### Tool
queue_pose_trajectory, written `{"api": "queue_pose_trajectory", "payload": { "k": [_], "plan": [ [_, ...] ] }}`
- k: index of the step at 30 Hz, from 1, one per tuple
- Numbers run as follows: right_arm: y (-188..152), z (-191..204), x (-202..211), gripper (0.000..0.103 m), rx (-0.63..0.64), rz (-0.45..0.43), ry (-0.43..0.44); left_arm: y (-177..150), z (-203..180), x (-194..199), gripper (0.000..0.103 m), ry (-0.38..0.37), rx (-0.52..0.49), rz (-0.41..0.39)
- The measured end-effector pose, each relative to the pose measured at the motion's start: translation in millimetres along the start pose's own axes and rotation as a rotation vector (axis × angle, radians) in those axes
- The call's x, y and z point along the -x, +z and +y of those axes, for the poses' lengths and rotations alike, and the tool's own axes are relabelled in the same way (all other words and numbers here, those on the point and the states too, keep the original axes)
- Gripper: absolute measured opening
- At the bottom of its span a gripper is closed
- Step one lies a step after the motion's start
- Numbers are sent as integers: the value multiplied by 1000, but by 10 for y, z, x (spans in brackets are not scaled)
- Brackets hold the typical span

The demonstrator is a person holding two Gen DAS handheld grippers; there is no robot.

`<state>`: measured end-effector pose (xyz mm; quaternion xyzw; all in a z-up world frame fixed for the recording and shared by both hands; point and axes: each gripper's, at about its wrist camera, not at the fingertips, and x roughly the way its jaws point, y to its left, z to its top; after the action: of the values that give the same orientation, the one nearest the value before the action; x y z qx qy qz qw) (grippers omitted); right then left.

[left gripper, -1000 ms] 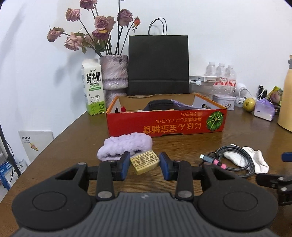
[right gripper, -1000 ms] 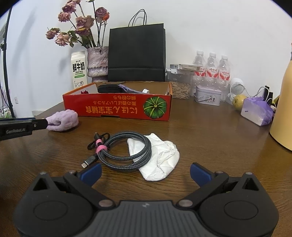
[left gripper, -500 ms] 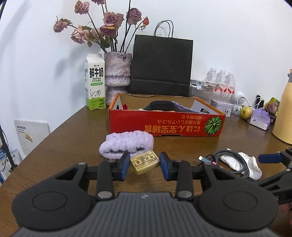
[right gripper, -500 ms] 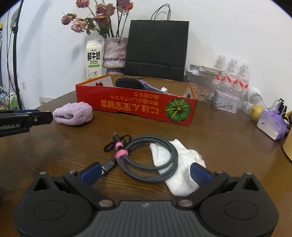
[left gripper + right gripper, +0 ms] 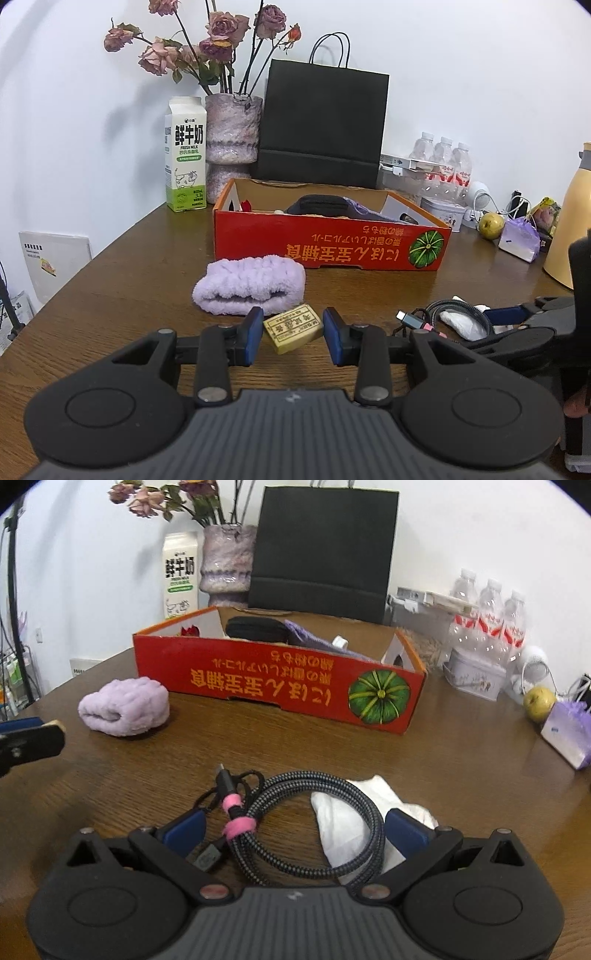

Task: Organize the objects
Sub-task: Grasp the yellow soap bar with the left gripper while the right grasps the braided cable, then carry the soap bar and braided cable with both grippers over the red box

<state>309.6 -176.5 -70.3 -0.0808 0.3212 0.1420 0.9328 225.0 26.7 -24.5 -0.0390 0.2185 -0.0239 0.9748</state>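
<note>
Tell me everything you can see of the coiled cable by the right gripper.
The cable is a dark braided cord wound into a flat loop, bound by two pink straps on the side where its plugs stick out. It lies on the wooden table, its far side resting over a crumpled white tissue. The right gripper is open, its blue fingers straddling the coil without clearly touching it.

White wall (image 5: 461, 55); brown wooden table (image 5: 461, 746).
</note>
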Motion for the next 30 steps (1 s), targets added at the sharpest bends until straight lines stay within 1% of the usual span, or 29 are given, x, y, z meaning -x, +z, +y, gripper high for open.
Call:
{"api": "queue_pose_trajectory", "payload": {
  "k": [3, 5, 7, 10, 15, 19, 24, 30],
  "plan": [
    [-2, -83, -10, 103, -50, 0, 22, 1, 5, -10, 36, 0, 4, 5],
    [-6, -74, -9, 102, -47, -3, 25, 0, 8, -16, 36, 3, 6, 7],
    [-13, -37, 21, 94, -26, -18, 17, -4, 2, -19, 36, 7, 6, 9],
    [-41, -10, 118, 93, -24, -58, -5, -11, 7, -40, 36, 19, 7, 17],
    [-113, -10, 430, 93, -41, -156, 16, -26, 13, -65, 36, 37, 5, 22],
    [-140, -48, 626, 93, -65, -211, 41, -38, -19, -91, 36, 80, -16, 27],
    [-178, -74, 725, 93, -80, -237, 55, -39, -54, -55, 36, 115, -27, 11],
    [-191, -61, 743, 93, -79, -240, 61, -26, -115, -1, 36, 117, -43, -3]
  ]
}}
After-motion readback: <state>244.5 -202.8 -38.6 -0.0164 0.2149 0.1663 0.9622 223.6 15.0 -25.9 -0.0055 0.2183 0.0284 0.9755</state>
